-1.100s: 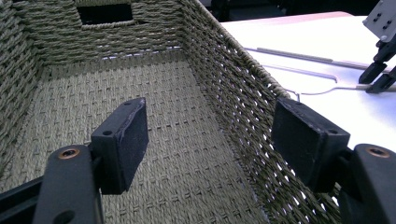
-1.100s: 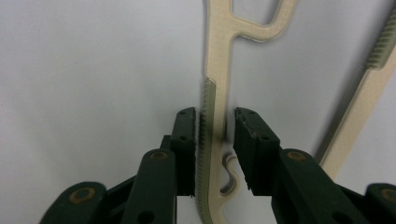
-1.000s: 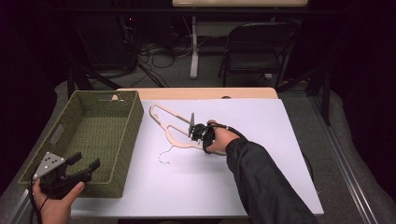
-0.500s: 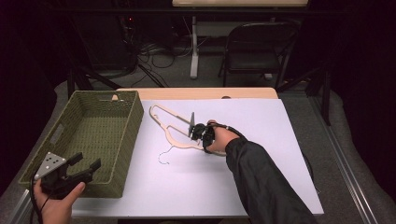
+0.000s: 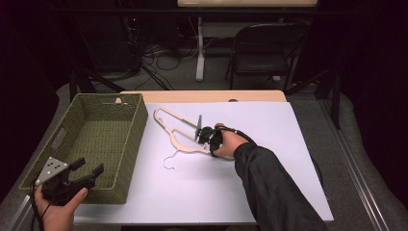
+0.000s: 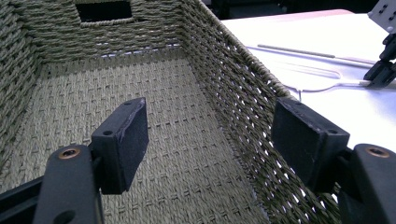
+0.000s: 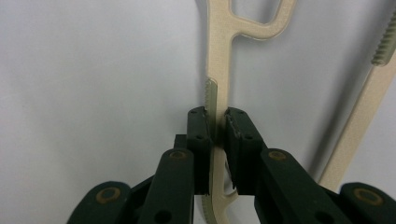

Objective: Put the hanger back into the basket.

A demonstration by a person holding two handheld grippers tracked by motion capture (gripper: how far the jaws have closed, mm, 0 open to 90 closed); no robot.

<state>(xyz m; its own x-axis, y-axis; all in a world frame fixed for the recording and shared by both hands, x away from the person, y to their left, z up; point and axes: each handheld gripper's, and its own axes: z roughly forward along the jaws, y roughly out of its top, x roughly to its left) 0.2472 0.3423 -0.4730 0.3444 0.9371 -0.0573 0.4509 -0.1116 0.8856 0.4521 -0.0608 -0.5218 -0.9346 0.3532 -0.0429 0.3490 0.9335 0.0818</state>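
Right tool, high view: the right tool (image 5: 204,136) sits at the middle of the white surface (image 5: 269,183), its jaws clamped on an arm of the cream hanger (image 5: 179,137).
Jaw motion: those jaws have just been closing, with the hanger arm between them.
Hanger, high view: it lies flat on the surface, just right of the green woven basket (image 5: 127,159), its thin wire hook pointing toward the near edge.
Left tool, high view: the left tool (image 5: 89,168) is held in a hand (image 5: 57,211) at the basket's near corner, jaws wide apart with nothing between them.
Basket, high view: it stands on the left part of the surface, long side running away from the person.
Left tool view: the two black pads of the left tool (image 6: 210,135) stand wide; one is over the basket's woven floor (image 6: 140,79), the other beside its right wall.
Far off, left tool view: the hanger (image 6: 322,86) lies on the surface, with the right tool (image 6: 380,70) at its end.
Right tool view: the right tool (image 7: 217,128) presses both pads on the hanger's arm (image 7: 218,56), which runs straight up between them; a second arm crosses at the right edge.
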